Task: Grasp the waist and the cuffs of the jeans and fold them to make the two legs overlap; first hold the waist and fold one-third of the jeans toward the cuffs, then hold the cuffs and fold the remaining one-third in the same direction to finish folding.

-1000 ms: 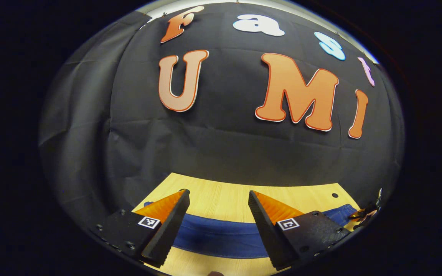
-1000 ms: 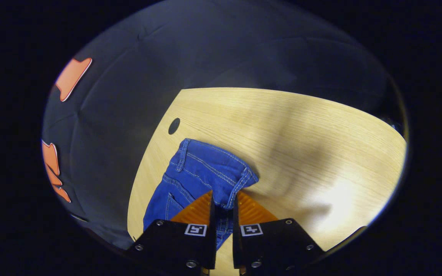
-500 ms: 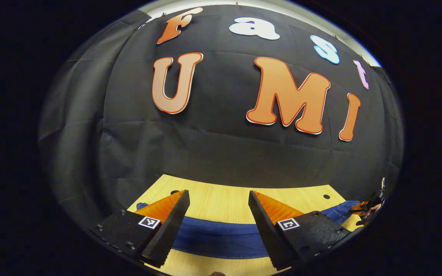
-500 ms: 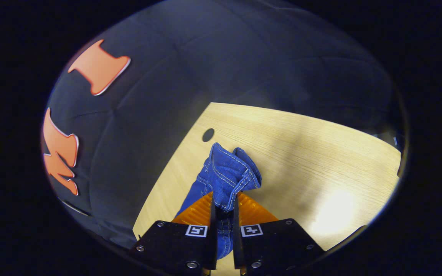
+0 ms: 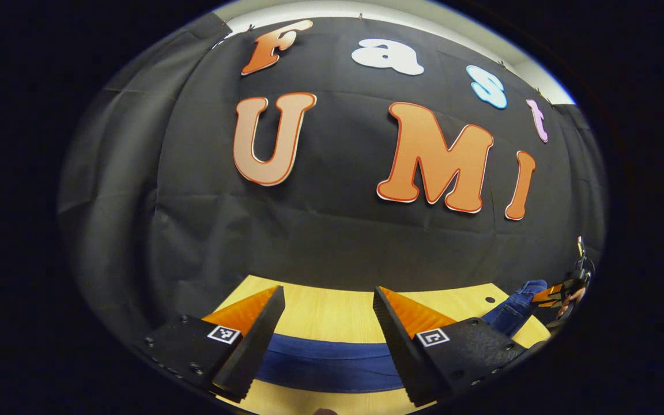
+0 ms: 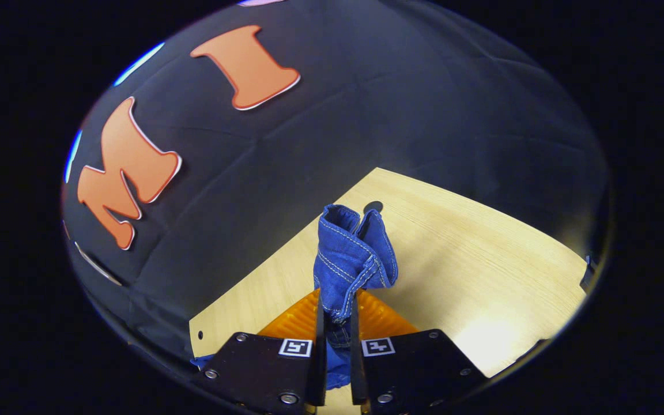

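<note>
Between the right claw (image 6: 335, 323) fingers the jeans (image 6: 350, 253) waist is pinched, lifted above the worktop (image 6: 482, 271); the left claw (image 5: 328, 334) gapes wide, empty, over denim.

No readable text; square coded markers on claw fingers (image 5: 223, 334), not legible.
</note>
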Motion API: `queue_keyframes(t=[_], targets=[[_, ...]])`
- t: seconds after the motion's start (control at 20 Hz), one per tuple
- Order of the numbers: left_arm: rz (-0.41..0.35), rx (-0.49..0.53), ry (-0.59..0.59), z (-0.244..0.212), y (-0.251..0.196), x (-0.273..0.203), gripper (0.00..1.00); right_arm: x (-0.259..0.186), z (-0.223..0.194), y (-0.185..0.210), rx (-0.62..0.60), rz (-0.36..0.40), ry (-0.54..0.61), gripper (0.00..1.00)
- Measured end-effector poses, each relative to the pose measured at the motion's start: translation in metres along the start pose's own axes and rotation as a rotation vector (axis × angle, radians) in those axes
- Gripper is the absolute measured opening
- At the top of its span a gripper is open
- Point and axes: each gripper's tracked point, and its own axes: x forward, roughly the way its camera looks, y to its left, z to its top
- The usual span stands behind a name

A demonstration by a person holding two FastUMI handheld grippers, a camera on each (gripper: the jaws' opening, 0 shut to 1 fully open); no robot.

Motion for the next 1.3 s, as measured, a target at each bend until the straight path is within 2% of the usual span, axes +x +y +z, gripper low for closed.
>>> queue_keyframes(t=[0.25, 0.4, 0.5, 0.55, 0.7, 1.0, 1.25, 1.3], targets=[[0.031, 0.077, -0.082, 0.025, 0.012, -0.01, 0.95, -0.004, -0.023, 0.058, -0.1, 0.042, 0.014, 0.17], [0.034, 0.085, -0.109, 0.032, 0.014, -0.015, 0.95, -0.009, -0.045, 0.083, -0.167, 0.075, 0.041, 0.18], [0.032, 0.081, -0.092, 0.027, 0.018, -0.015, 0.95, -0.008, -0.058, 0.102, -0.205, 0.087, 0.053, 0.17], [0.031, 0.072, -0.084, 0.025, 0.021, -0.015, 0.99, -0.008, -0.062, 0.109, -0.217, 0.091, 0.055, 0.17], [0.053, 0.047, -0.06, 0.015, 0.036, -0.019, 0.98, -0.006, -0.078, 0.129, -0.23, 0.119, 0.081, 0.17], [0.13, 0.032, 0.005, -0.014, 0.08, -0.029, 0.98, 0.001, -0.118, 0.165, -0.288, 0.159, 0.114, 0.17], [0.184, -0.055, 0.099, -0.053, 0.116, -0.027, 0.98, 0.005, -0.173, 0.175, -0.334, 0.169, 0.224, 0.17], [0.194, -0.082, 0.127, -0.064, 0.123, -0.025, 0.98, 0.003, -0.185, 0.179, -0.344, 0.19, 0.259, 0.22]])
